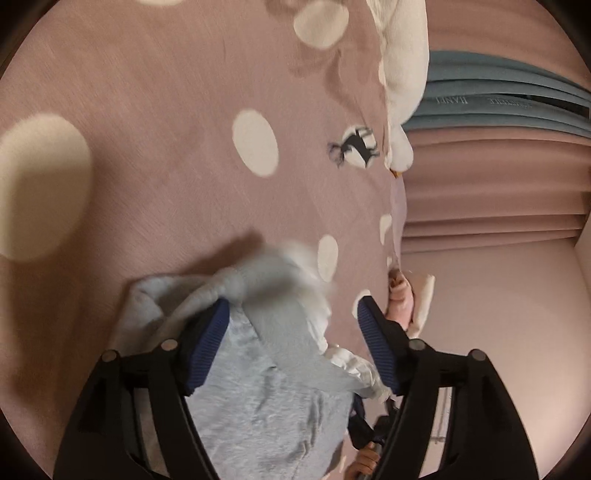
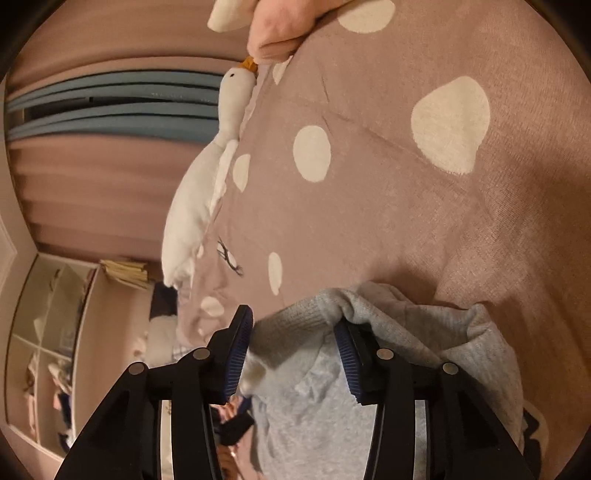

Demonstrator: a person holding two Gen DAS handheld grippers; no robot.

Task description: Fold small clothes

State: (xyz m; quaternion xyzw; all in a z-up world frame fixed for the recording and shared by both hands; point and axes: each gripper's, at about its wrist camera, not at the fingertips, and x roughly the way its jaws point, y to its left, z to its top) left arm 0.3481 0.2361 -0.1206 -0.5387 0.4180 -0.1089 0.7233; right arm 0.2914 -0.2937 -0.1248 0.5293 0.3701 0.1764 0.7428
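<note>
A small light grey-blue garment with a white frilled edge lies bunched on the pink spotted bedspread. My left gripper is open, its blue-padded fingers standing on either side of the garment's top. In the right wrist view the same garment has a ribbed grey cuff end at the top. My right gripper is open around that end, over the bedspread. Whether either pad touches the cloth I cannot tell.
A white plush goose lies along the bed's edge; it also shows in the left wrist view. Pink and blue curtains hang beyond the bed. A pink cloth sits by the goose's beak. Shelves stand low left.
</note>
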